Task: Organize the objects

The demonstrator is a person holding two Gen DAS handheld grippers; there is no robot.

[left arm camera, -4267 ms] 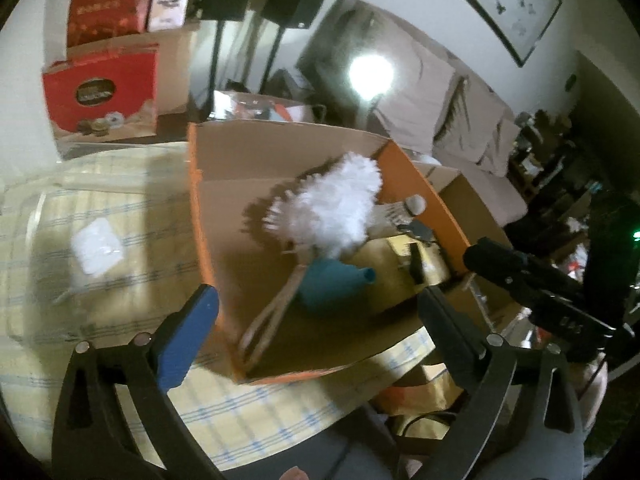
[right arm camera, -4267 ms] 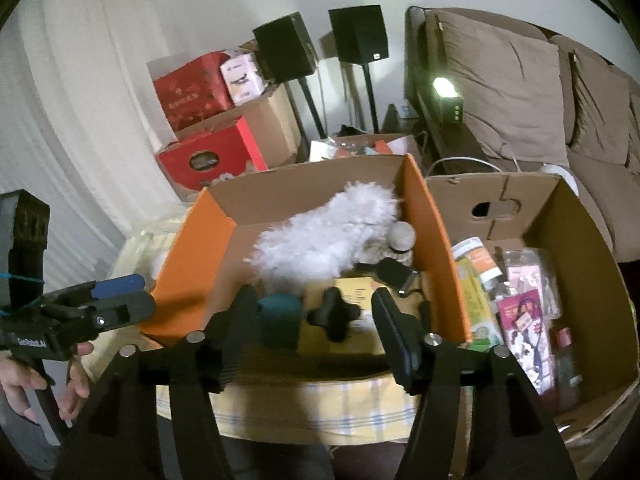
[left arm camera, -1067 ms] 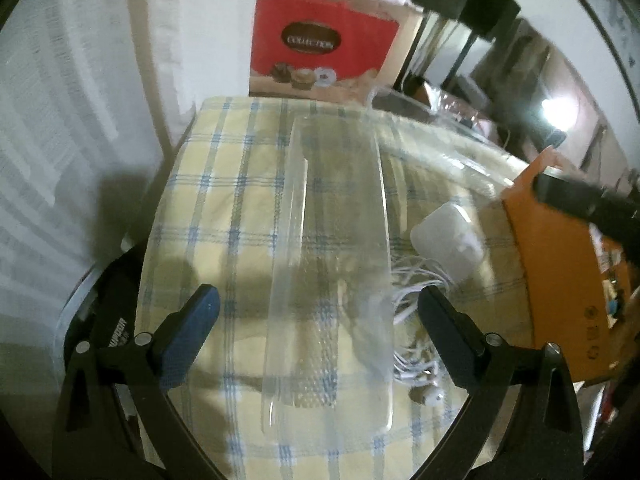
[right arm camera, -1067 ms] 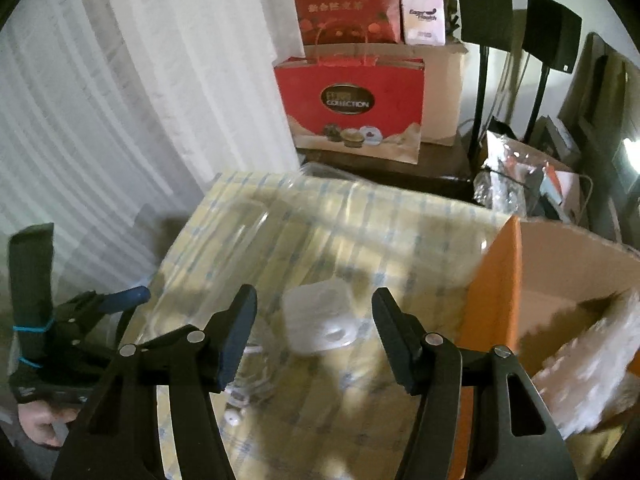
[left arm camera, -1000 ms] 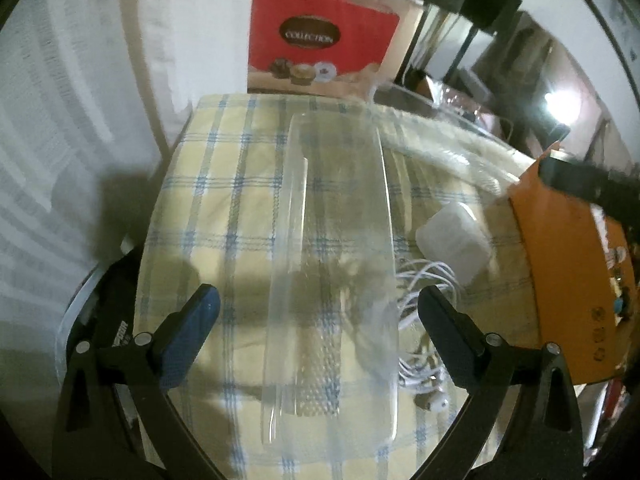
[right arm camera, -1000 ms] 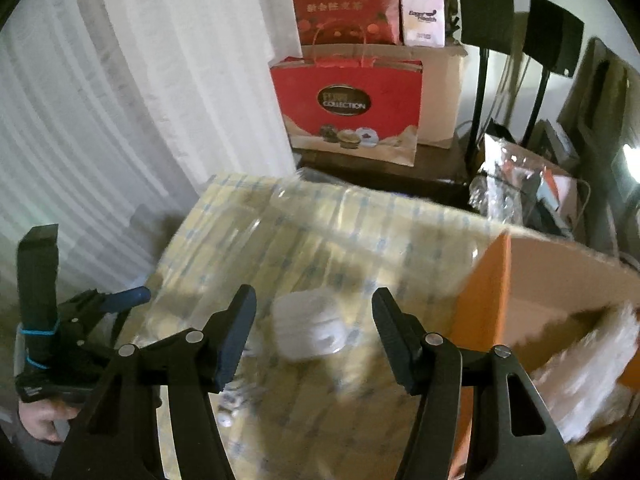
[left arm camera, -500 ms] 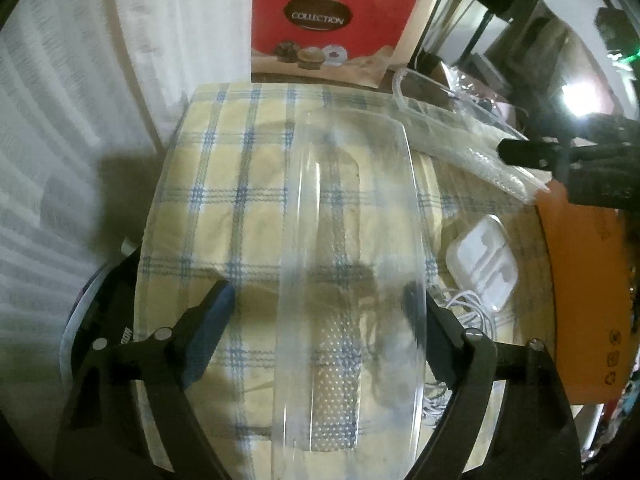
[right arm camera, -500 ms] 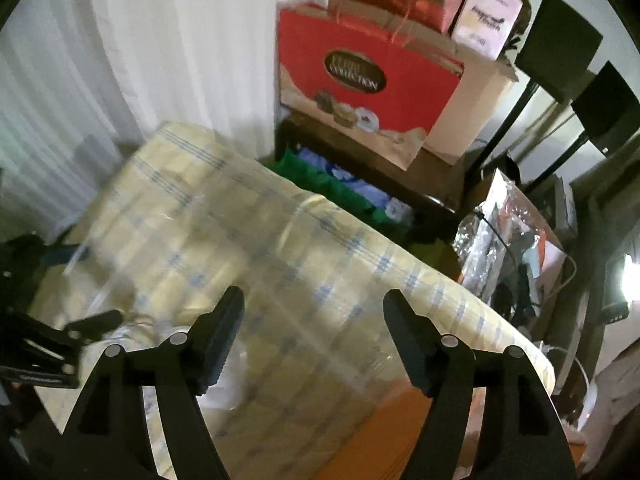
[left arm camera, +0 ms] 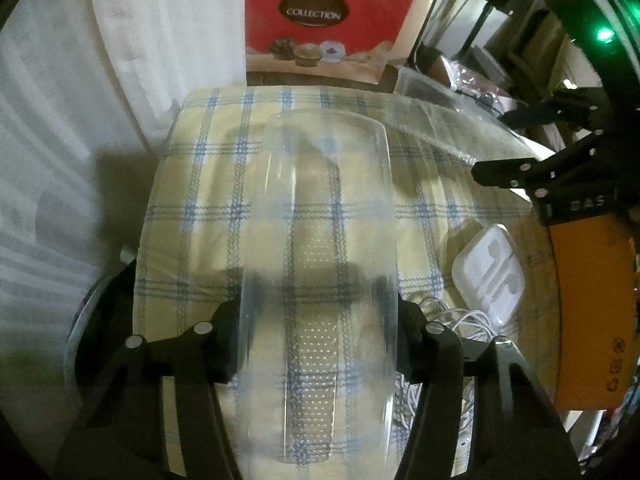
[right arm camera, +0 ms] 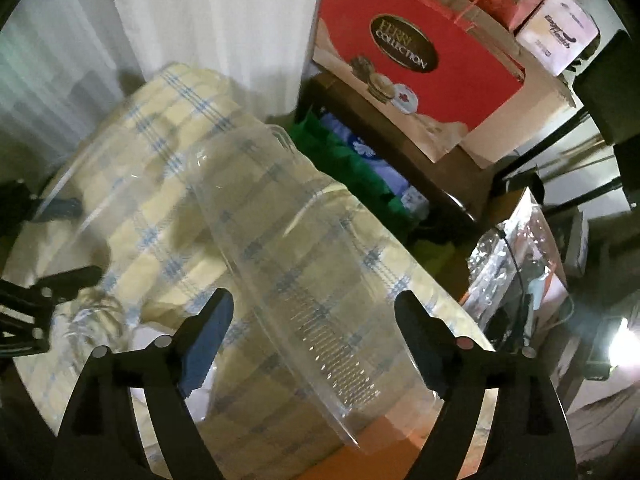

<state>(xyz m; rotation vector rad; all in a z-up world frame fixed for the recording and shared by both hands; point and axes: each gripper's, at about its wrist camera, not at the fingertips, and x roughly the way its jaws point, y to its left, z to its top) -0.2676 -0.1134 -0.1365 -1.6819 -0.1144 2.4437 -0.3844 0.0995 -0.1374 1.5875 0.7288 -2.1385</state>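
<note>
Left wrist view: my left gripper [left arm camera: 320,344] is closed on a clear plastic tray [left arm camera: 320,264], one finger pressed against each long side near the tray's near end. The tray's long axis runs straight ahead along the fingers, away from me, over the checked tablecloth [left arm camera: 200,208]; I cannot tell whether its far end rests on the cloth or is lifted.

Right wrist view: my right gripper [right arm camera: 310,332] stands wide apart and holds nothing. A second clear tray [right arm camera: 304,264] lies between and ahead of its fingers, long axis slanting from lower right to upper left, neither finger touching it. I judge this arm the nearer to that second tray, and any closing move would have to square the fingers across its narrow width first.

Just right of the held tray lie a white earphone case [left arm camera: 490,276] and a tangle of white cable [left arm camera: 452,320]; beyond them stands the wall of an orange box [left arm camera: 588,312].

Surface and room: a small table under yellow-and-blue cloth, a white curtain [left arm camera: 168,40] behind it, a red gift bag [left arm camera: 324,16] beyond the far edge, and dim clutter to the right.
</note>
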